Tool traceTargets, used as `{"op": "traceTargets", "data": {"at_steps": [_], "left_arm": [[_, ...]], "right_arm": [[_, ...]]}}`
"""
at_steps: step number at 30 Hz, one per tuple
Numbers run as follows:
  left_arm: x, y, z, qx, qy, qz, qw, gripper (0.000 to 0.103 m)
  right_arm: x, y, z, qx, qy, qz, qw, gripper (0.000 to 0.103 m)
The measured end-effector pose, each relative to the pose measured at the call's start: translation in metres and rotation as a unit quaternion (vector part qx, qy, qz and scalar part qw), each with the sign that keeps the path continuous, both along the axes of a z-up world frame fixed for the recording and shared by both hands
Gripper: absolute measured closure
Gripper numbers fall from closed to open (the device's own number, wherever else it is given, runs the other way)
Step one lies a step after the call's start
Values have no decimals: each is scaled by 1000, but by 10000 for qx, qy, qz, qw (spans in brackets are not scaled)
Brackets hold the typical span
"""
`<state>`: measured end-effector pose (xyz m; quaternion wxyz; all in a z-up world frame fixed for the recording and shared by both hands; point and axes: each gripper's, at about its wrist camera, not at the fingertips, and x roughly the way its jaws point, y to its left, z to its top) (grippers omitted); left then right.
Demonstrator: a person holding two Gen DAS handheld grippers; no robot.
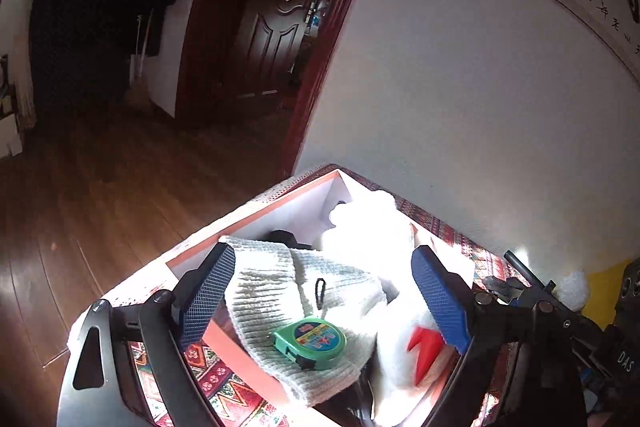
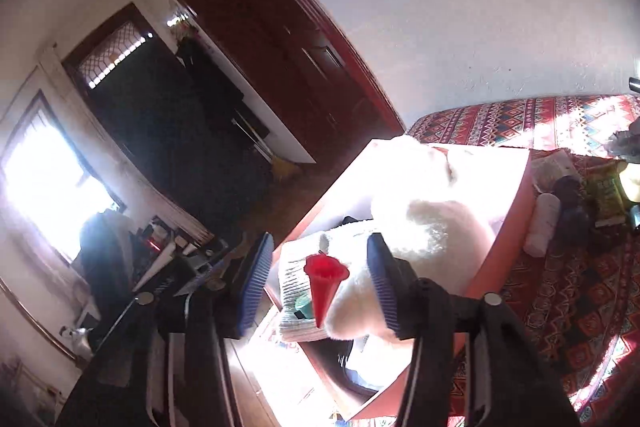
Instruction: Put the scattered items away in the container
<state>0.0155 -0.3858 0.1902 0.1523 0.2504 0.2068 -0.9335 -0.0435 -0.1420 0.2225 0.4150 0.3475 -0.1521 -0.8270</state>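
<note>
Inside orange box (image 1: 256,223): knit hat (image 1: 280,291) w/ tape measure (image 1: 310,341).

An open orange box (image 1: 188,247) with white inner walls sits on the patterned cloth, holding a cream ribbed knit hat (image 1: 288,291), a green tape measure (image 1: 310,341) lying on the hat, a fluffy white plush (image 1: 368,227) and a red cone (image 2: 325,281)

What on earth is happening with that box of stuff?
A person with a two-finger gripper in each hand is tidying things into an orange box. Already inside lie a knitted hat, a green tape measure, a fluffy white toy and a red cone. Both the left gripper and right gripper are open, holding nothing.
</note>
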Motion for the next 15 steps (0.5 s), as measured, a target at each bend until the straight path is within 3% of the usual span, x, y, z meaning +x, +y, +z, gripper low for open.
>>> {"op": "traceTargets", "data": {"at_steps": [2, 7, 10, 12, 15], "left_arm": [[4, -15, -3, 9, -76, 160, 9998, 13], [6, -38, -15, 487, -217, 88, 9985, 13], [3, -29, -16, 501, -211, -51, 9985, 13], [-3, -13, -14, 502, -175, -290, 9982, 13], [-11, 35, -9, 276, -177, -907, 9953, 13]], "right_arm": [[4, -16, -3, 328, 155, -121, 9993, 40], [22, 19, -6, 70, 123, -377, 9992, 40], [33, 75, -14, 90, 245, -692, 9973, 39], [38, 131, -24, 212, 294, -1278, 9911, 33], [39, 229, -49, 153, -36, -2279, 9736, 29]]}}
